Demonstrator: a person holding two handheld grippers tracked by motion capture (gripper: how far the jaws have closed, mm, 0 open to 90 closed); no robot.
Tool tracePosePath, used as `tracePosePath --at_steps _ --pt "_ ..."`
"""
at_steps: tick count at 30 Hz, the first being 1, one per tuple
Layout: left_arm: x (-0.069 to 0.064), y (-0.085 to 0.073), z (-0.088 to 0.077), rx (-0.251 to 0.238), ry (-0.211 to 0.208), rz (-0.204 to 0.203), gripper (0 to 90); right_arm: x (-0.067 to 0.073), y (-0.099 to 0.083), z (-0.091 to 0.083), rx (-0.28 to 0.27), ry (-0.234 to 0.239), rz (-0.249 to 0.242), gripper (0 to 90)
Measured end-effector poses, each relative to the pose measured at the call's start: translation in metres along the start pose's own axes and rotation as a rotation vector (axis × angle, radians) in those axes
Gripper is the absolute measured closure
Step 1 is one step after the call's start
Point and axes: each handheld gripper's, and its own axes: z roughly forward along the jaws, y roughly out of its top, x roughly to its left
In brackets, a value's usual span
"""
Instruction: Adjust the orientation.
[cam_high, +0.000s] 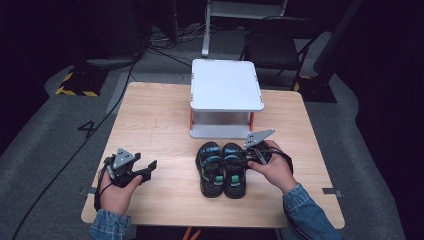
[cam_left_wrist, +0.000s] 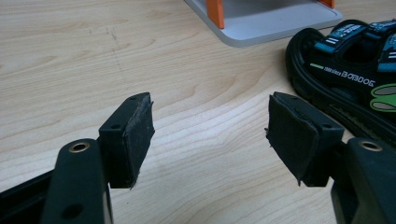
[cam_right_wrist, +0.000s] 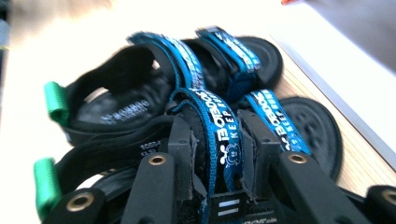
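Note:
Two black sandals with blue straps lie side by side at the middle of the wooden table (cam_high: 155, 115), the left sandal (cam_high: 210, 172) touching the right sandal (cam_high: 233, 175). My right gripper (cam_high: 248, 159) reaches in from the right. In the right gripper view its jaws (cam_right_wrist: 215, 140) are shut on a blue lettered strap (cam_right_wrist: 226, 126) of the nearer, right sandal, pads pressing both sides. The other sandal (cam_right_wrist: 116, 100) lies just beyond. My left gripper (cam_high: 150, 167) hovers low at the table's left, a hand's width from the sandals. It (cam_left_wrist: 210, 135) stands open over bare wood, a sandal (cam_left_wrist: 345, 70) off to its right.
A white two-level stand (cam_high: 226, 82) with orange posts sits at the back middle of the table, just behind the sandals; its base plate (cam_left_wrist: 275, 21) shows in the left gripper view. Dark floor, cables and chair legs surround the table.

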Motion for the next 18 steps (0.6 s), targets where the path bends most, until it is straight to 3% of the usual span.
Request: tracePosePath --at_steps 5,8,11,12,14,15,18 --pt "-0.002 0.005 0.005 0.0 -0.015 0.012 32.1 -0.001 -0.007 0.002 -0.019 -0.025 0.028 68.2" --pt "-0.002 0.01 0.012 0.007 -0.034 0.028 31.8 0.004 -0.009 -0.002 -0.049 -0.051 0.086 49.5" --pt "-0.001 0.011 0.016 0.018 -0.038 0.04 30.4 0.007 -0.009 -0.01 -0.07 -0.084 0.107 45.3" --pt "0.002 0.011 0.018 0.03 -0.031 0.048 29.5 0.011 -0.008 -0.022 -0.08 -0.127 0.107 43.2" --pt "0.005 0.01 0.018 0.046 -0.022 0.063 28.8 0.014 -0.007 -0.033 -0.105 -0.164 0.133 42.4" --pt "0.005 0.01 0.018 0.046 -0.022 0.063 28.6 0.014 -0.007 -0.033 -0.105 -0.164 0.133 42.4" --pt "0.007 0.009 0.014 0.066 -0.001 0.073 28.4 0.027 -0.004 -0.047 -0.16 -0.208 0.213 42.6"
